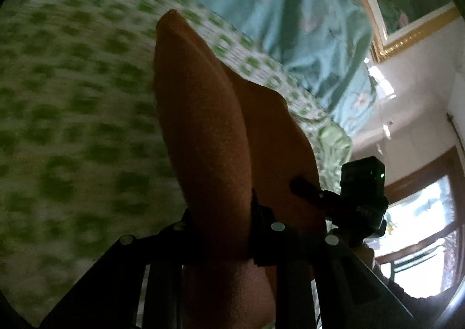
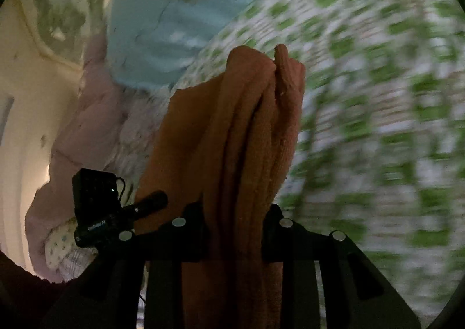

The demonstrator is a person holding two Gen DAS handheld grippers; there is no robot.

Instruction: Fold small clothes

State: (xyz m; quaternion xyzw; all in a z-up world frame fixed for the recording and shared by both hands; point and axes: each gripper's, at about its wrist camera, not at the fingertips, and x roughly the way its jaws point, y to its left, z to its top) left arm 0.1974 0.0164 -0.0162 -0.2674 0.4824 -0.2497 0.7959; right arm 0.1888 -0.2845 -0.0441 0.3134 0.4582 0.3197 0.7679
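Left gripper point(image 1: 221, 230) and right gripper point(image 2: 235, 230) each pinch the orange cloth point(image 2: 247, 125) above the green-patterned bed point(image 1: 72, 96)

Under me there's a bed point(image 1: 72, 125), spread with a white sheet point(image 2: 377, 96) printed all over in green blotches, blurred in both my views. At its far side I see a pale teal satin cover point(image 1: 261, 9) lying rumpled on it, and in my right view a pinkish quilted bundle point(image 2: 87, 125) sits against the teal cover at the sheet's edge.
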